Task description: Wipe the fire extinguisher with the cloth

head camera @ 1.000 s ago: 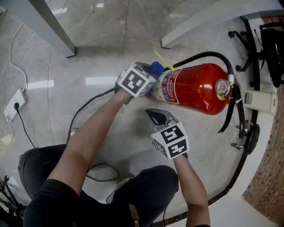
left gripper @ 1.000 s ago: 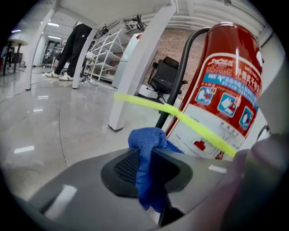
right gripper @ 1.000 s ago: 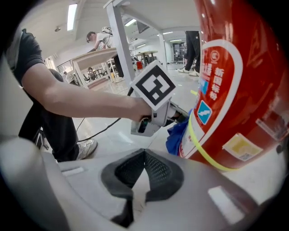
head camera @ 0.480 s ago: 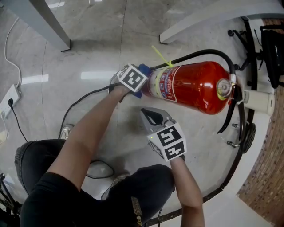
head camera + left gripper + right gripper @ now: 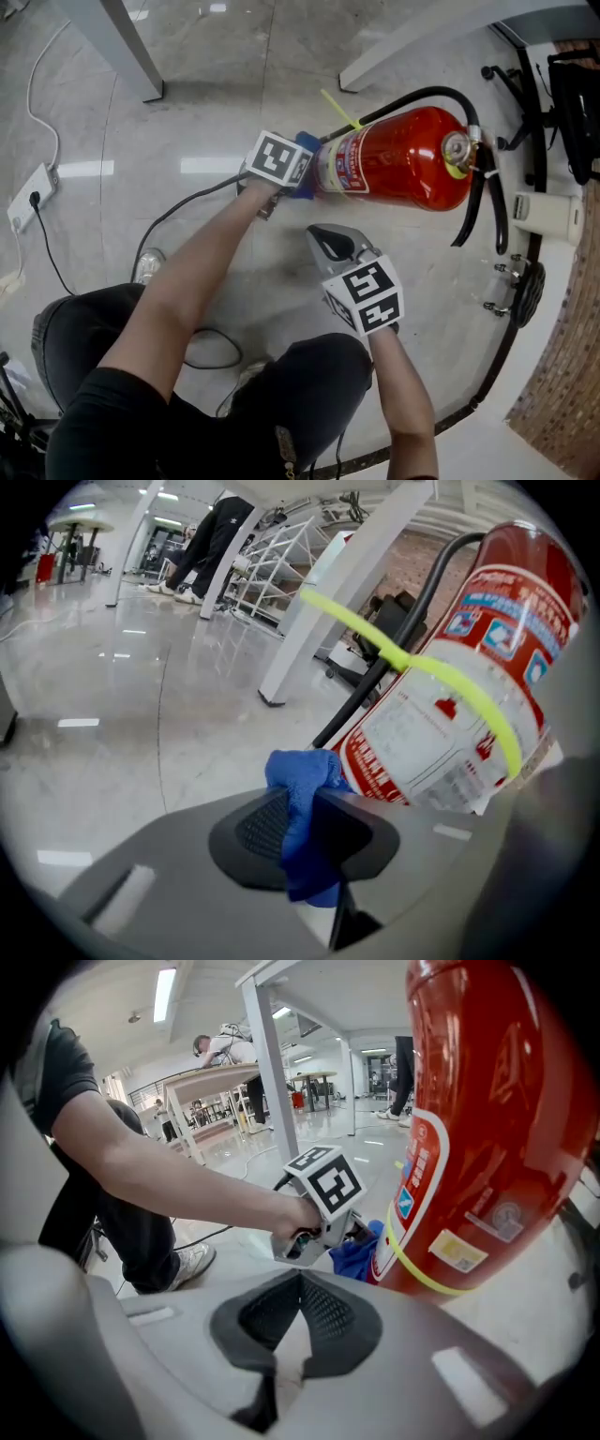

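A red fire extinguisher [image 5: 403,159] lies tilted on the grey floor, its valve and black hose [image 5: 473,202] at the right. A yellow-green strap [image 5: 441,677] runs across its white label. My left gripper [image 5: 298,178] is shut on a blue cloth [image 5: 305,803], which touches the bottom end of the extinguisher [image 5: 469,714]. My right gripper [image 5: 330,246] hangs shut and empty below the cylinder, apart from it. In the right gripper view the cloth [image 5: 361,1251] shows beside the red body [image 5: 497,1138].
A white power strip [image 5: 28,211] with black and white cables lies at the left. White table legs [image 5: 127,52] cross the top of the head view. A wheeled chair base [image 5: 525,281] and a white box [image 5: 548,216] stand at the right. The person's knees fill the bottom.
The extinguisher has shifted up in the head view and its valve end has turned. My left gripper has sunk with the cloth toward the cylinder's bottom end. The right gripper has barely shifted.
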`<state>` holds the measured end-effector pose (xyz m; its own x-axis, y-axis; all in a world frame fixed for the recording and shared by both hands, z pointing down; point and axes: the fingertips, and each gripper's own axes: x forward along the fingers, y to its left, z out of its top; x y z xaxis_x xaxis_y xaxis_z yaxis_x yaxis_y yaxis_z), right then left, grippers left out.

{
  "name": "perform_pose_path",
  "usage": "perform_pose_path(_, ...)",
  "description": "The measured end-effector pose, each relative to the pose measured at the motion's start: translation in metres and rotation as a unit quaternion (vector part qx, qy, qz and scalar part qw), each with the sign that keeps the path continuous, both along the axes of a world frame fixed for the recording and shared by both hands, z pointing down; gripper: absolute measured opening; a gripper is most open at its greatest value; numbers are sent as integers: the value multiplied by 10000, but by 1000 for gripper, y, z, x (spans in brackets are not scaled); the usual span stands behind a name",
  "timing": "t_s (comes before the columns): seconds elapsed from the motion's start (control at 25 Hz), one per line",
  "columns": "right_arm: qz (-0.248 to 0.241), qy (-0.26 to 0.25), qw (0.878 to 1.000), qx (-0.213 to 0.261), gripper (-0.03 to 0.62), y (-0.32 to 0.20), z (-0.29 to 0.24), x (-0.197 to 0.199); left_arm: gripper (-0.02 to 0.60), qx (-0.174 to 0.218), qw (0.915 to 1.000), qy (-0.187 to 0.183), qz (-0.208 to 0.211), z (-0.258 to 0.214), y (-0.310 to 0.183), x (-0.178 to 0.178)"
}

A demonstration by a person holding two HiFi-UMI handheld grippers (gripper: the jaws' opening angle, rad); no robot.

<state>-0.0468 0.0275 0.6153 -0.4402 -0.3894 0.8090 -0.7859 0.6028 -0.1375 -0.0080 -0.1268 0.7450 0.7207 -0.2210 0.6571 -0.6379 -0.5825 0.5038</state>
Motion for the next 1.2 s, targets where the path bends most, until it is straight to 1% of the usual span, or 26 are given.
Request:
perform_pose_path(0.08, -58, -2, 10000, 48, 2, 2, -5, -1, 67, 69, 9996, 268, -92, -24, -1, 1)
perform_pose_path(0.2, -214, -14, 9997, 125, 2, 3, -11, -7, 67, -48, 9963, 769, -382, -62, -4, -1)
perform_pose_path(0.24, -272, -22, 9995, 160, 2, 2, -14, -9, 67, -30, 9952, 870, -457, -74, -5, -3)
perform_pose_path(0.44, -427, -19, 9986, 314, 2, 5, -26, -15, 67, 483, 9941, 896, -384, -127, -1, -2)
perform_pose_path(0.52, -487, -4, 9982, 359, 2, 6, -32, -18, 69, 579, 9922, 1030, -399, -145, 1, -3)
perform_pose_path(0.6, -541, 18, 9978, 390, 2, 9, -37, -20, 69, 653, 9890, 1249, -455, -165, 2, -4)
perform_pose_path(0.84, -719, 176, 9964, 417, 2, 19, -49, -22, 68, 1016, 9756, 1865, -557, -235, 1, -6)
perform_pose_path(0.96, -740, 239, 9960, 440, 2, 17, -52, -19, 69, 1178, 9664, 2209, -582, -270, 4, -8)
perform_pose_path(1.12, -677, 271, 9955, 606, 2, 5, -63, -15, 69, 1329, 9521, 2699, -550, -315, 10, -11)
perform_pose_path(1.2, -671, 265, 9952, 654, 2, 2, -67, -16, 69, 1374, 9473, 2855, -481, -331, 18, -13)
